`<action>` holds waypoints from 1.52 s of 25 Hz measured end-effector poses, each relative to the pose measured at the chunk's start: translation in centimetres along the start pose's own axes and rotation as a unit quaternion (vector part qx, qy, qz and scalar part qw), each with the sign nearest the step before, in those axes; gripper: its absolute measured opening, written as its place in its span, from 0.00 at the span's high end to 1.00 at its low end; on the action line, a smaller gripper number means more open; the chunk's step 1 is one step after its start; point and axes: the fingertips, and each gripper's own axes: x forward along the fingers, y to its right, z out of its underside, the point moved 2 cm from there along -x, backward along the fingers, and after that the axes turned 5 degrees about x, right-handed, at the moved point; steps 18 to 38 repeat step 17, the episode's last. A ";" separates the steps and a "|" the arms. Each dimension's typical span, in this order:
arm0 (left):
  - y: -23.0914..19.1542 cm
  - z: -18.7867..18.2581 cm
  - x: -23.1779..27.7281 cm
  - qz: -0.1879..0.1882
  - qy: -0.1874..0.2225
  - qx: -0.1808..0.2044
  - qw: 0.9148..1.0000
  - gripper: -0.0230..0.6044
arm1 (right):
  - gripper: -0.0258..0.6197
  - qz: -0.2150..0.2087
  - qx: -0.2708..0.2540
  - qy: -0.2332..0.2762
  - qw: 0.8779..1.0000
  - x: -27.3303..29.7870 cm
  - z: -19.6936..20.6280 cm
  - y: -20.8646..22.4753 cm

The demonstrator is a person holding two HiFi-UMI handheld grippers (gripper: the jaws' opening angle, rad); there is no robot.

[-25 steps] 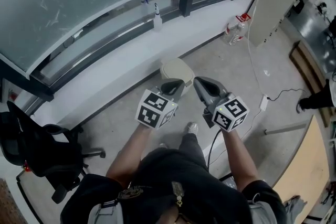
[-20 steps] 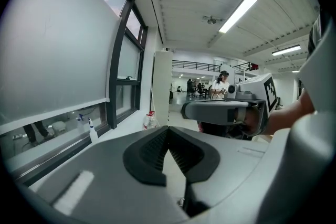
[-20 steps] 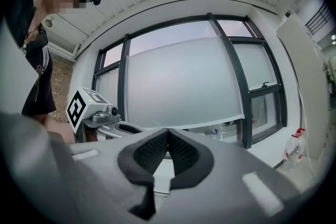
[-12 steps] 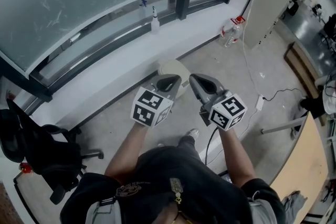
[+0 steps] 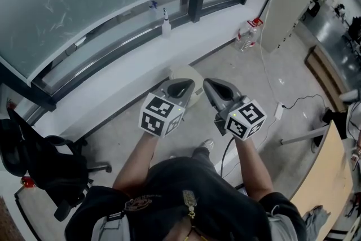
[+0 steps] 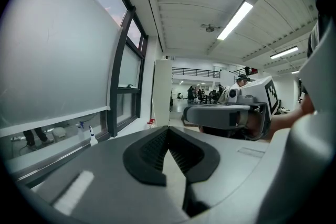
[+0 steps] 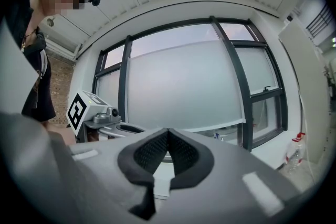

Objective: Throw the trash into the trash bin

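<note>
Head view, my inventory: left gripper (image 5: 179, 87) closed, empty; right gripper (image 5: 213, 87) closed, empty; both side by side. Trash bin (image 5: 185, 73) on floor (image 5: 254, 76) by window wall (image 5: 130, 73), partly behind my left gripper.

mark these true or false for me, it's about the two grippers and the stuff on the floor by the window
1. The left gripper and the right gripper both have their jaws shut with nothing between them. True.
2. The right gripper carries a piece of trash. False: its jaws are together and hold nothing.
3. The trash bin stands on the floor close to the window wall, beyond the grippers in the head view. True.
4. The black office chair stands at the right edge of the head view. False: it is at the left edge.
5. A spray bottle stands on the window sill. True.
</note>
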 end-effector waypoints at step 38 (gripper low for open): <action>0.2 -0.4 -1.1 0.003 0.003 0.003 1.000 0.96 | 0.96 0.010 0.000 0.002 1.000 -0.4 -0.7 -0.6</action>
